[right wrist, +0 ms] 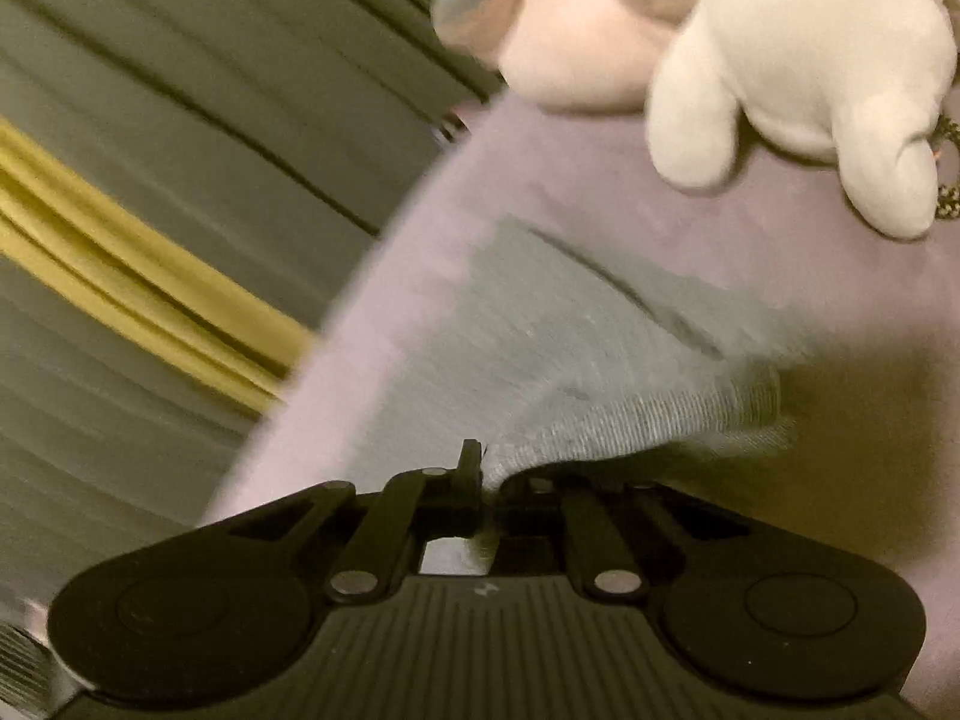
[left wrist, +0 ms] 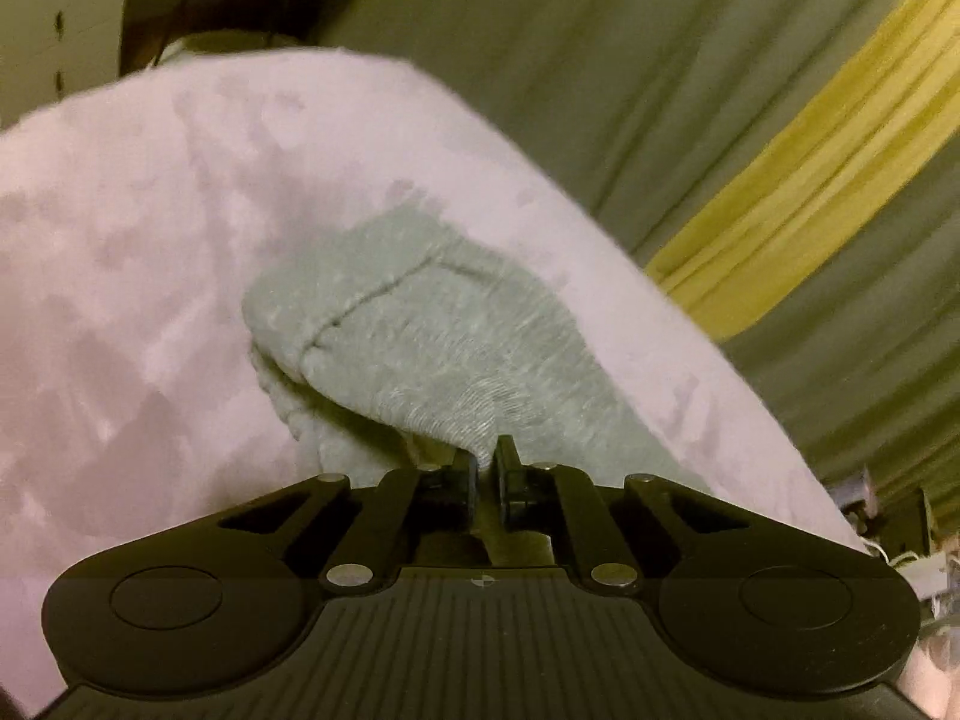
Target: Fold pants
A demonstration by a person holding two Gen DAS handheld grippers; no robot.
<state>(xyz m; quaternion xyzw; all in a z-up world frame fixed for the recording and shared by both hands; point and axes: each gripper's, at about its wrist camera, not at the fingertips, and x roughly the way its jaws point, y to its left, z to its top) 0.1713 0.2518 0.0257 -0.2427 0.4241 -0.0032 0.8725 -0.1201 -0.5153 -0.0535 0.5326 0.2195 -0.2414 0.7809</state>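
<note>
The grey knit pants (left wrist: pixel 432 336) lie bunched on a pale pink bed cover (left wrist: pixel 150 252). My left gripper (left wrist: pixel 486 462) is shut on a fold of the pants, with the cloth pinched between its jaws. In the right wrist view the pants (right wrist: pixel 570 348) spread out flat over the pink cover (right wrist: pixel 600 180), blurred by motion. My right gripper (right wrist: pixel 489 474) is shut on an edge of the pants; the cloth hides its right finger.
A white plush toy (right wrist: pixel 810 72) and a pink plush (right wrist: pixel 576 48) sit on the bed beyond the pants. An olive curtain with a yellow stripe (left wrist: pixel 810 180) hangs past the bed edge and also shows in the right wrist view (right wrist: pixel 132 228).
</note>
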